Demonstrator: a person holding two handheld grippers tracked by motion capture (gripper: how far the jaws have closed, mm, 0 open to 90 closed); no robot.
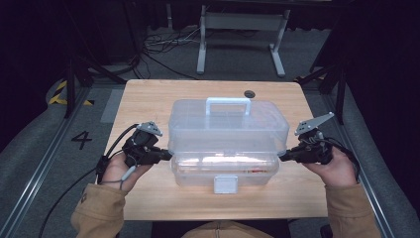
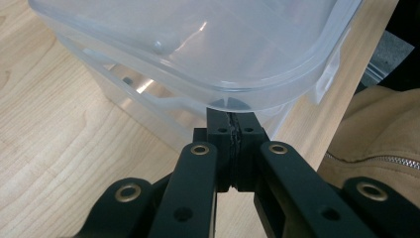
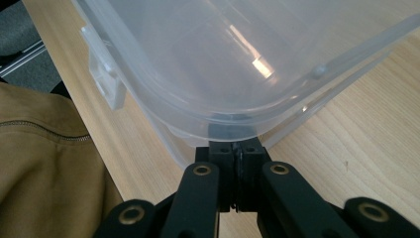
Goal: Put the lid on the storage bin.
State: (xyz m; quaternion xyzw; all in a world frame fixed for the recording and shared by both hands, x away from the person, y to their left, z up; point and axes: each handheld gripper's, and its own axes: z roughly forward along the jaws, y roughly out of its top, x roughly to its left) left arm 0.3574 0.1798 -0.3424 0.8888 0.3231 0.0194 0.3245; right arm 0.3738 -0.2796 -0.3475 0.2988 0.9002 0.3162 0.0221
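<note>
A clear plastic box stands mid-table, its lid (image 1: 228, 121) with a white handle (image 1: 228, 104) raised and tilted above the base (image 1: 223, 171), which has a white latch (image 1: 225, 184) at the front. My left gripper (image 1: 168, 154) is shut, its tips tucked under the lid's left rim. My right gripper (image 1: 282, 156) is shut too, with its tips under the right rim. In the left gripper view the joined jaws (image 2: 232, 115) meet the underside of the lid (image 2: 198, 44). The right gripper view has the closed tips (image 3: 239, 144) under the lid's edge (image 3: 237, 54).
The wooden table (image 1: 148, 99) has a round cable hole (image 1: 249, 93) at the back. Behind it on the floor stand a grey metal frame (image 1: 242, 29) and loose cables. A "4" (image 1: 81, 139) is marked on the floor at the left. Tan sleeves come in below.
</note>
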